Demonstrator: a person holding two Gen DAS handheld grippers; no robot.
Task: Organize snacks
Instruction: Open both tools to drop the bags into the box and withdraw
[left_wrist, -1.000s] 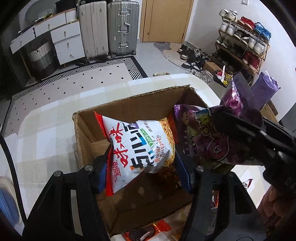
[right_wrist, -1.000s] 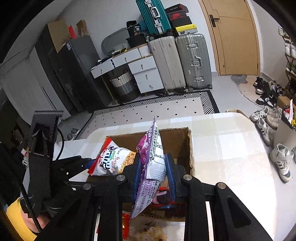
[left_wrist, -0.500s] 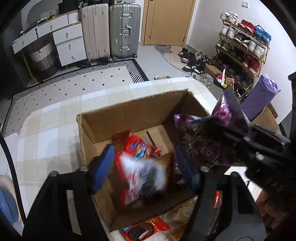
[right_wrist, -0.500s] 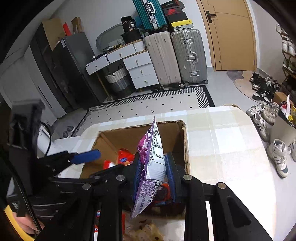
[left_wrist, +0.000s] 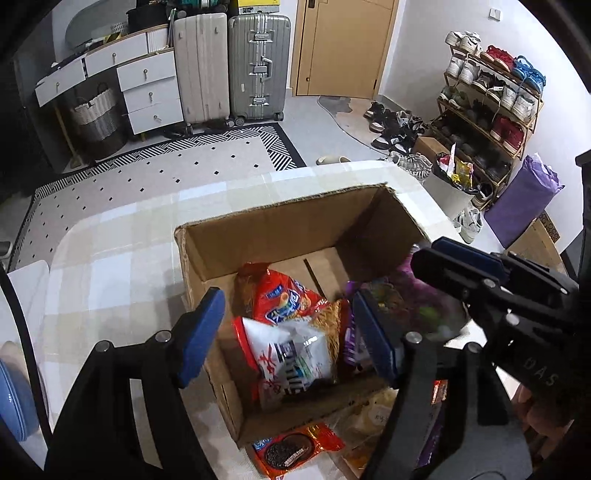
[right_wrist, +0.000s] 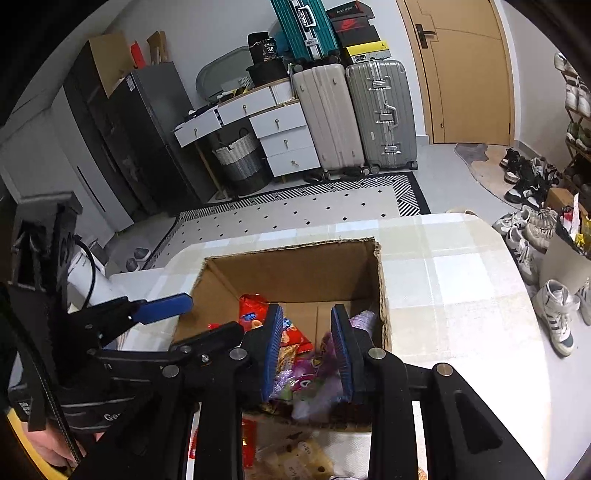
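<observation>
While looking down into cardboard box from both wrist views: sits open-topped on checked tabletop, mid-frame. Left gripper hanging over near-left part of box, blue fingers spread wide, nothing pinched, not touching anything. Directly below the gap, white-and-red noodle bag lying inside box against near wall, at 6 o'clock of box floor. Red snack bag just behind it toward 12 o'clock, partly under it. Right gripper over near-right part of box, at 3 o'clock in left wrist view; fingers only slightly apart. Purple snack bag smeared by motion blur, low between those fingers and over box interior at 4 o'clock of floor; no firm pinch visible, bare box floor showing through upper part of gap. More snacks outside box on tabletop at 6 o'clock: red cookie pack touching near wall, pale wrapped packs just beside it toward 4 o'clock, mostly hidden by gripper bodies.
</observation>
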